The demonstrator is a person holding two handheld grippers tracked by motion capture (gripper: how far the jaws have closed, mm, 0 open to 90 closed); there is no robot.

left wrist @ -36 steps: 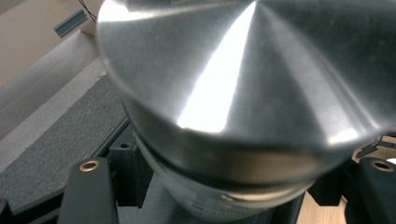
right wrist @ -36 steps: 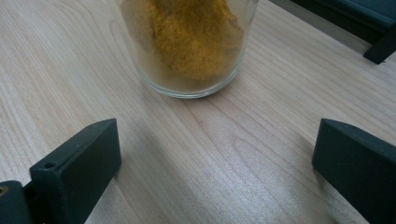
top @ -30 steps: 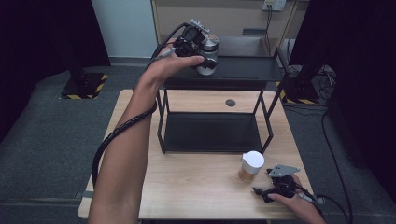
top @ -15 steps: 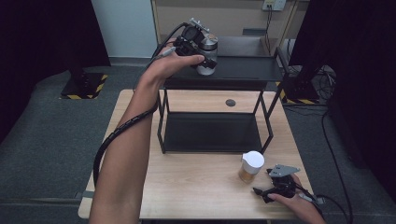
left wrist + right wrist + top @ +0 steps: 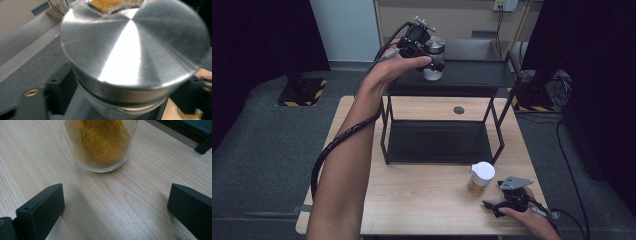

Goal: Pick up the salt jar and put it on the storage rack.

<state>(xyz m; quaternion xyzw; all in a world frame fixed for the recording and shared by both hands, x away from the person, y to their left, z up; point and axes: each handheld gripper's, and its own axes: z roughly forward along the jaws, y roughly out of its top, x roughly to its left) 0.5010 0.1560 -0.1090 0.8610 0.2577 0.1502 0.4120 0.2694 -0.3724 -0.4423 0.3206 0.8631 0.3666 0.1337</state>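
A glass jar with a brushed metal lid (image 5: 434,60) (image 5: 135,42) stands on the top shelf of a black rack (image 5: 477,76). My left gripper (image 5: 432,54) (image 5: 125,87) is around it, one jaw on each side below the lid. Those jaws have just been opening, and the jar stays between them with the pads off it. A second jar (image 5: 481,178) (image 5: 102,145), white-lidded and holding orange powder, stands on the wooden table (image 5: 422,195). My right gripper (image 5: 491,207) (image 5: 115,207) rests on the table just in front of that jar, open, with nothing between its jaws.
The rack's lower shelf (image 5: 439,142) is bare and dark. A round hole (image 5: 458,110) sits in the tabletop behind the rack. The left gripper's cable (image 5: 329,150) winds along the forearm. Dark floor surrounds the table.
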